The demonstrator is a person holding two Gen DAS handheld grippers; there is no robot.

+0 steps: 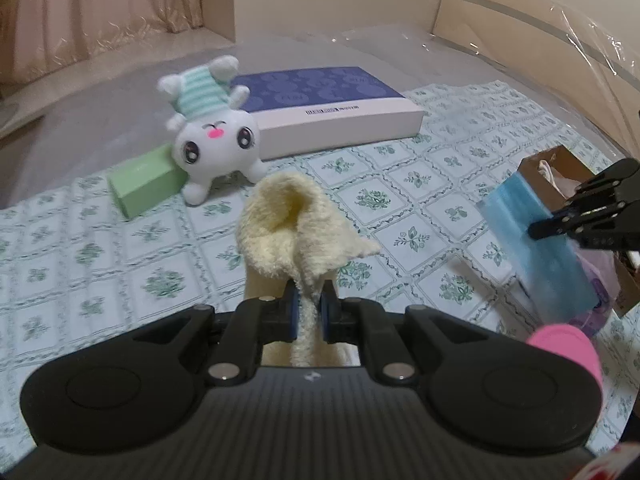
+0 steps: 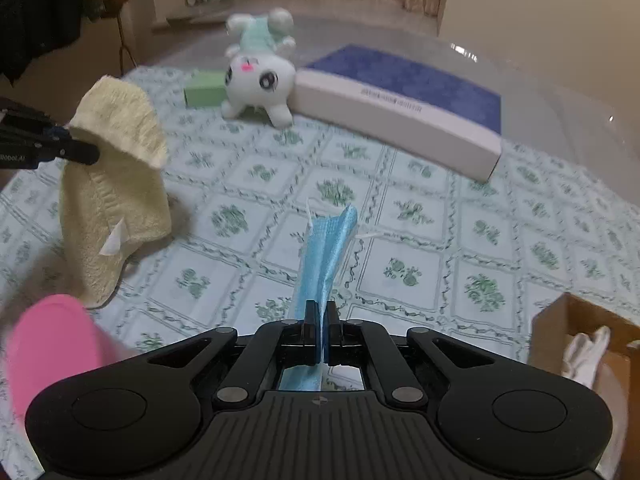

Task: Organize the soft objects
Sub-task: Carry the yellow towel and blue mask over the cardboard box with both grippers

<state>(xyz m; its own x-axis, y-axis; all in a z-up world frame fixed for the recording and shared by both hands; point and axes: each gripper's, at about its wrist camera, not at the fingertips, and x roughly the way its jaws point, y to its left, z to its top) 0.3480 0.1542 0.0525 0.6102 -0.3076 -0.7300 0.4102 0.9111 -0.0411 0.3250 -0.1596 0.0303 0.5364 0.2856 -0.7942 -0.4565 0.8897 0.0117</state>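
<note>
My left gripper [image 1: 309,294] is shut on a cream yellow towel [image 1: 292,220], held above the table; the towel also hangs at the left of the right wrist view [image 2: 116,184]. My right gripper [image 2: 321,312] is shut on a blue face mask [image 2: 326,252], seen too in the left wrist view [image 1: 532,248] over a brown cardboard box [image 1: 548,168]. A white plush toy [image 1: 216,136] with a striped mint body lies upside down at the far side of the table [image 2: 256,68].
A floral tablecloth [image 1: 400,184] covers the table. A blue-topped white flat box [image 1: 332,108] and a green block [image 1: 144,186] lie near the plush. The cardboard box [image 2: 576,332] holds white cloth. A pink object [image 2: 52,344] sits near the front.
</note>
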